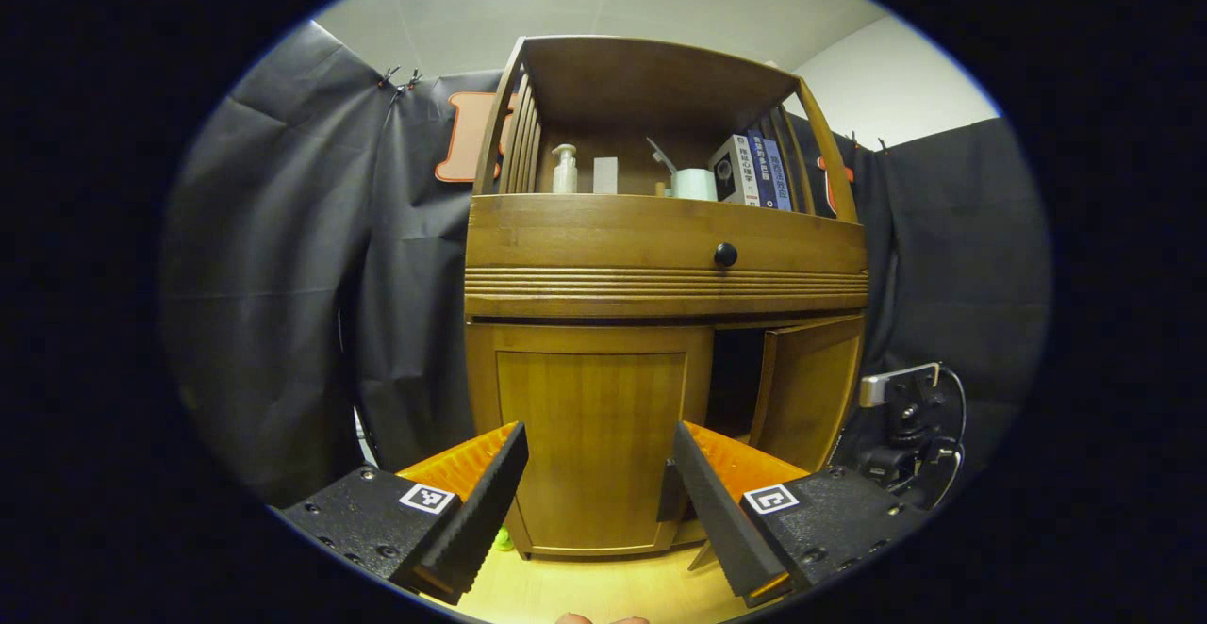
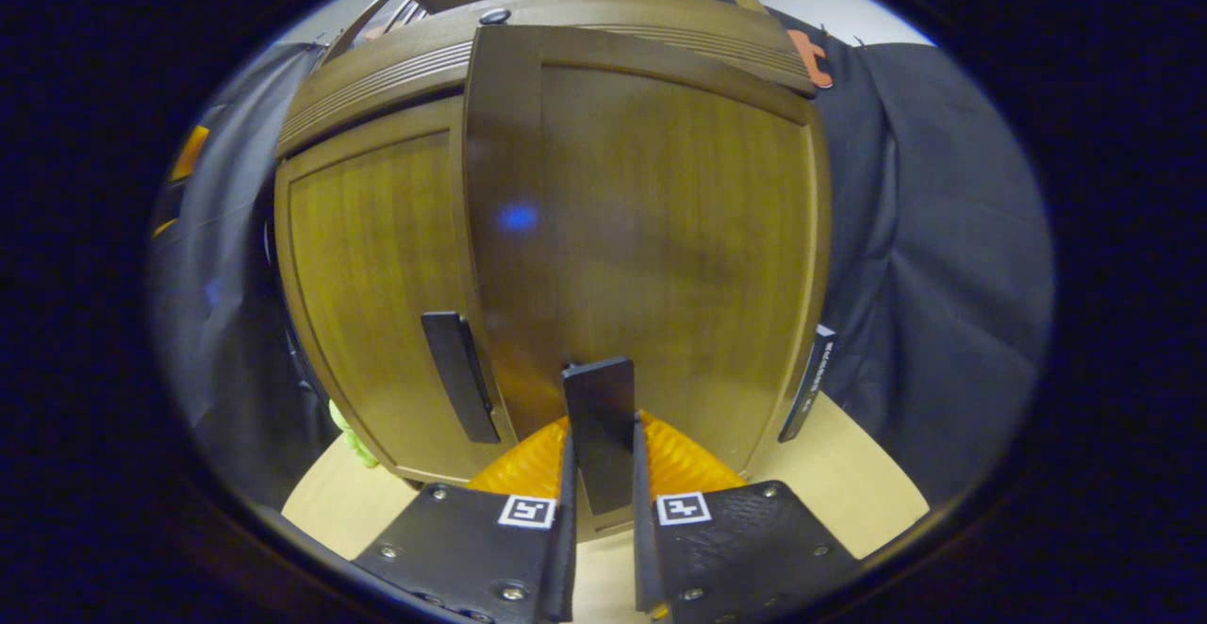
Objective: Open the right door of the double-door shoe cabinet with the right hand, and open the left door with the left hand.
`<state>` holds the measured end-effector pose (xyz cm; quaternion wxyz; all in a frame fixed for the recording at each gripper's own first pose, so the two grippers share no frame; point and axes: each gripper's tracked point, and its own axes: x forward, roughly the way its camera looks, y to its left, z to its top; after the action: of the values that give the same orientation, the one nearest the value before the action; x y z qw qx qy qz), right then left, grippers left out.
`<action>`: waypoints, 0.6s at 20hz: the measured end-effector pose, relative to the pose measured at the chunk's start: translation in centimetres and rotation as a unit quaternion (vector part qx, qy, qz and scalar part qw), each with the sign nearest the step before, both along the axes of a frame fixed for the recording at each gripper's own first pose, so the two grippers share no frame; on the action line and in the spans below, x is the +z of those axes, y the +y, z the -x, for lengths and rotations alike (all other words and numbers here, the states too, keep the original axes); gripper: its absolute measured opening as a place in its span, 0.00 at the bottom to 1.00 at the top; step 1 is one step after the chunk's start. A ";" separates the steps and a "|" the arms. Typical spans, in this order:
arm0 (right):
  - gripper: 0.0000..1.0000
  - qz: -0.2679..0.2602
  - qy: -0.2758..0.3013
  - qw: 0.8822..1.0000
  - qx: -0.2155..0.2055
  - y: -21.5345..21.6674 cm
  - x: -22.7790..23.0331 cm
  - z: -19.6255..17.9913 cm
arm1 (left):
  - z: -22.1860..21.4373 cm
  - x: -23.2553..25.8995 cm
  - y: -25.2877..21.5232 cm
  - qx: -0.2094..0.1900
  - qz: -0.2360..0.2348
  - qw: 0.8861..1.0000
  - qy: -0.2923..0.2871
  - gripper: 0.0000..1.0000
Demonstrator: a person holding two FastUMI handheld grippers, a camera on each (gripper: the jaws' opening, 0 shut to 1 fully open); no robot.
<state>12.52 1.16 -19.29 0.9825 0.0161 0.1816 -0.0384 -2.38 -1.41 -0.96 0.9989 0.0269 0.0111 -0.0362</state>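
The wooden shoe cabinet point(image 1: 660, 256) stands straight ahead in the left gripper view. Its left door point(image 1: 589, 445) is closed, with a dark handle point(image 1: 668, 494) half hidden behind my finger. The right door point(image 1: 806, 393) stands ajar, a dark gap beside it. My left gripper point(image 1: 599, 435) is open, a short way in front of the left door and touching nothing. In the right gripper view the right door point(image 2: 660, 228) swings toward the camera. My right gripper point(image 2: 602, 445) is shut on its black handle point(image 2: 600, 407). The left door's handle point(image 2: 459, 374) sits just to the left.
A drawer with a black knob point(image 1: 725, 254) runs above the doors. The open shelf on top holds a bottle point(image 1: 565, 170), a cup and books point(image 1: 754, 172). A small green object point(image 2: 354, 435) lies at the cabinet's left foot. The right gripper's rig point(image 1: 905, 417) shows beside the ajar door.
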 end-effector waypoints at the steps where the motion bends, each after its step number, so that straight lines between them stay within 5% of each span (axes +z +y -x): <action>1: 0.25 0.001 -0.001 1.000 -0.003 0.0 0.0 0.0 | -0.1 -0.1 -0.3 -0.005 0.002 1.000 0.001 0.92; 12: 0.24 0.006 -0.019 0.995 -0.100 -1.0 1.1 0.9 | -0.4 -2.6 -7.1 -0.087 0.012 0.996 0.031 0.96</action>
<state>11.65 0.18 -18.15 0.9771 0.0293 0.1598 -0.1375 -2.02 -8.49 -3.56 0.9914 0.0148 0.0390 -0.1238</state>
